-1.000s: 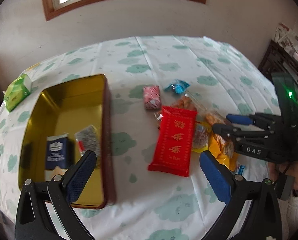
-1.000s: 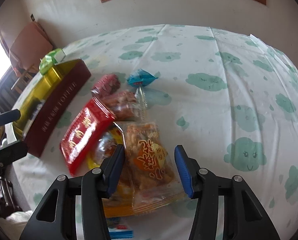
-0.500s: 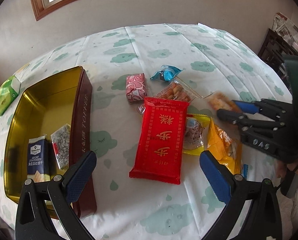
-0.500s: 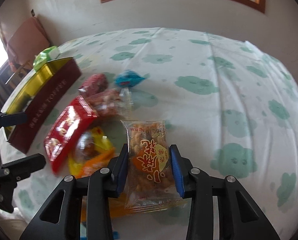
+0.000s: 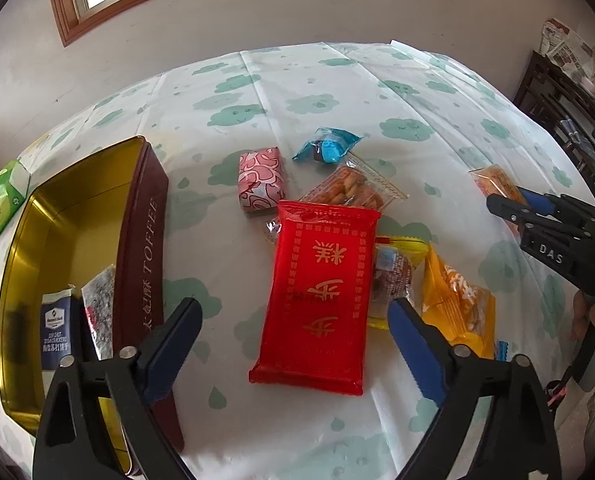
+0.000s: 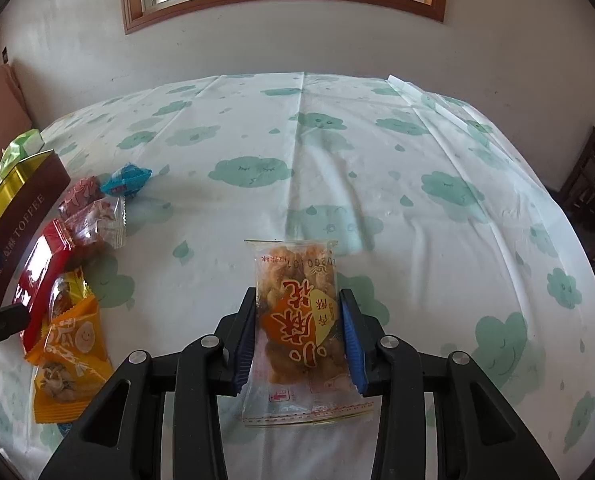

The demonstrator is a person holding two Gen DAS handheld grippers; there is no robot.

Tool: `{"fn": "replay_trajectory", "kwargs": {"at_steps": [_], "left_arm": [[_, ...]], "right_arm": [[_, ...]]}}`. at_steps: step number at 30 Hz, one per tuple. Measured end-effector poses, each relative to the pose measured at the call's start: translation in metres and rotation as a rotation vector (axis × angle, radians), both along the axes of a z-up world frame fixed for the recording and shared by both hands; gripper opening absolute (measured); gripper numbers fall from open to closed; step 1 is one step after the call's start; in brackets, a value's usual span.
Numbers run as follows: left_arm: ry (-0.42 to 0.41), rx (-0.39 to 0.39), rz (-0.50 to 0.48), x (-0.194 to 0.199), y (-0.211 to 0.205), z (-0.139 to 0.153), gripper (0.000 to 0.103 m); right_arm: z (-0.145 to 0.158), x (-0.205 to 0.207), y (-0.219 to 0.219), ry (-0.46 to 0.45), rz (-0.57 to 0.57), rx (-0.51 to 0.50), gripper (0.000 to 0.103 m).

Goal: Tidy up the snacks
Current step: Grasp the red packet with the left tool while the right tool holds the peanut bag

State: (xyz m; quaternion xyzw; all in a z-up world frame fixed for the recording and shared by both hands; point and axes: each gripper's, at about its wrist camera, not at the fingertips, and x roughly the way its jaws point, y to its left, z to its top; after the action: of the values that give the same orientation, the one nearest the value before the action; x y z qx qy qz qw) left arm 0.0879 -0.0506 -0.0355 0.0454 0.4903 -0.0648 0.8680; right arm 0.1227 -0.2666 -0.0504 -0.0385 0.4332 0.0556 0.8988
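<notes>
Two grippers at work. The clear snack packet (image 6: 297,320) sits clamped between the right gripper (image 6: 302,334) jaws, off the worktop (image 6: 377,184); its slippery film may slide free. The left gripper (image 5: 295,350) jaws, closing, straddle the red packet (image 5: 321,292) without touching, right of the tin (image 5: 137,264).

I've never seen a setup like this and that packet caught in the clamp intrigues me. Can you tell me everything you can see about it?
The clear snack packet is see-through plastic with crimped ends, an orange label with red and white characters, a printed date code near its far end, and golden-brown fried pieces inside. It lies lengthwise between the blue pads of the right gripper, which press its two long sides. It sits apart from the other snacks, over the cloud-print tablecloth.
</notes>
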Motion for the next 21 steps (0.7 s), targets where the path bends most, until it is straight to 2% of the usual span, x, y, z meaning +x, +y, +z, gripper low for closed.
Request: {"fn": "replay_trajectory", "kwargs": {"at_steps": [2,12,16,21], "left_arm": [[0.006,-0.013,0.003,0.004,0.001,-0.002,0.083],[0.038,-0.061,0.000,0.014,0.001,-0.012,0.069],[0.056,-0.099,-0.006,0.012,0.002,-0.015,0.051],[0.047,-0.096,-0.013,0.009,0.001,-0.015,0.044]], "right_arm": [[0.000,0.000,0.000,0.001,-0.001,0.004,0.039],[0.000,0.000,0.001,0.000,0.000,0.003,0.040],[0.001,0.000,0.001,0.000,-0.001,0.004,0.040],[0.000,0.000,0.001,-0.001,0.000,0.003,0.040]]}}
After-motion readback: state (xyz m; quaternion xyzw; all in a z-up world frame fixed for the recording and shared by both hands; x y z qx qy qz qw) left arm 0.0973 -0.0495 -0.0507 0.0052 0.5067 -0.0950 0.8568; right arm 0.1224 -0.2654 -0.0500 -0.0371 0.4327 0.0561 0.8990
